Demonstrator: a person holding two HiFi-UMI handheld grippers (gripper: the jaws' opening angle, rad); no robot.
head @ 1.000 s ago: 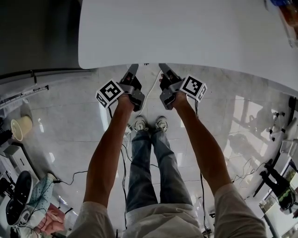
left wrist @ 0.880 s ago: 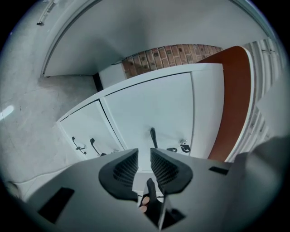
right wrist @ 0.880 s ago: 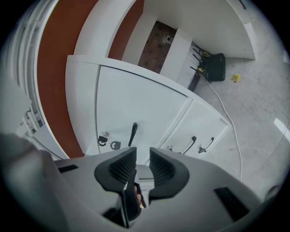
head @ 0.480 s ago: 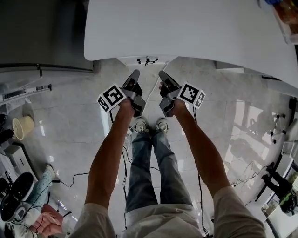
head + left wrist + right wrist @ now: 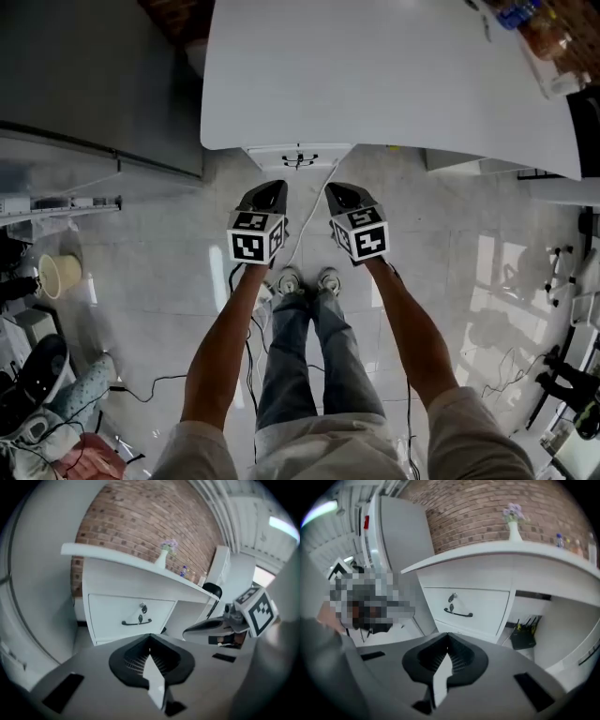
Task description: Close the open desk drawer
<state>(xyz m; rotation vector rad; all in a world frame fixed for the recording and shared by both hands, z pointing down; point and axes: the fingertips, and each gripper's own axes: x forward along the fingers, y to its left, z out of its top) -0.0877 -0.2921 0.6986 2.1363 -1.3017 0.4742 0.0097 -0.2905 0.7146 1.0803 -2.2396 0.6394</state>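
The white drawer (image 5: 298,157) sits under the white desk top (image 5: 394,75), with its black handle (image 5: 300,161) facing me. Its front (image 5: 133,616) (image 5: 468,606) looks level with the cabinet frame, and a key hangs in the lock (image 5: 143,607) above the handle (image 5: 458,613). My left gripper (image 5: 269,187) (image 5: 150,656) hovers short of the drawer, shut with nothing between its jaws. My right gripper (image 5: 339,191) (image 5: 446,657) floats beside it, also shut and empty. Neither touches the drawer. The right gripper's marker cube (image 5: 258,613) shows in the left gripper view.
A tall grey cabinet (image 5: 94,84) stands left of the desk. A white cable (image 5: 302,214) runs across the tiled floor between the grippers. A black router (image 5: 522,637) stands in the leg space right of the drawer. A vase (image 5: 514,527) and bottles (image 5: 525,23) stand on the desk.
Both grippers have drawn back from under the desk edge, risen and rolled so their marker cubes face up. The drawer front with its handle has come into view below the desk edge.
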